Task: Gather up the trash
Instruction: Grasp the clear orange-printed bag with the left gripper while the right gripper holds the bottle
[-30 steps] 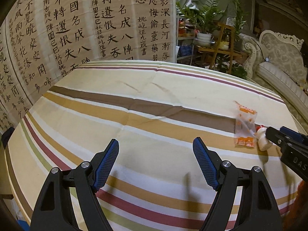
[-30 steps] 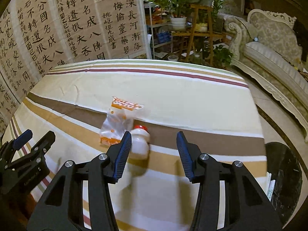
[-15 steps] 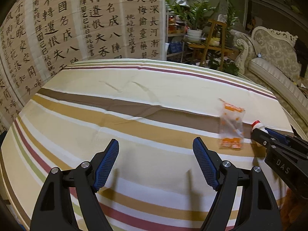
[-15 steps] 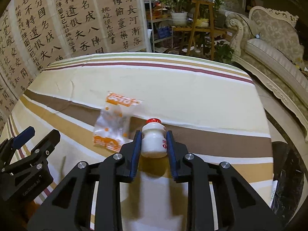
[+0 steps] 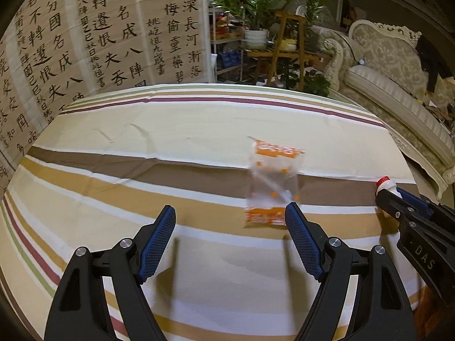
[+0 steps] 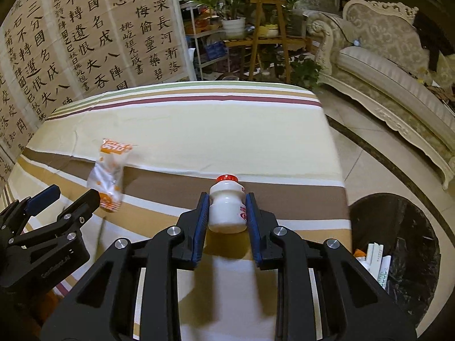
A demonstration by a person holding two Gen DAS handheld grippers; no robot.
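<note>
Left wrist view: the left gripper [image 5: 229, 218] hangs over the striped table [image 5: 199, 130] with its jaws wide apart and nothing between them. The orange-and-clear wrapper [image 5: 271, 182] lies flat on the table's brown stripe, just beyond the right-hand blue pad, which covers the wrapper's near corner. At the table's right edge the right gripper [image 5: 395, 196] comes in from the side, a small white bottle [image 5: 386, 186] with a red cap poking out past its tips. Behind the table stand a calligraphy screen [image 5: 113, 34], potted plants on a wooden stand [image 5: 287, 42] and a pale sofa [image 5: 392, 85].

Right wrist view: the right gripper [image 6: 227, 213] has its jaws closed on the bottle [image 6: 227, 210], pads pressed to both sides (cap upright, base just over the table's tan stripe). The wrapper [image 6: 111, 173] lies left of the bottle on the table [image 6: 199, 130], with the left gripper [image 6: 68, 199] close beside it, tips near its lower end. Right of the table, on the floor, sits a dark bin [image 6: 398, 244] with paper scraps inside.
</note>
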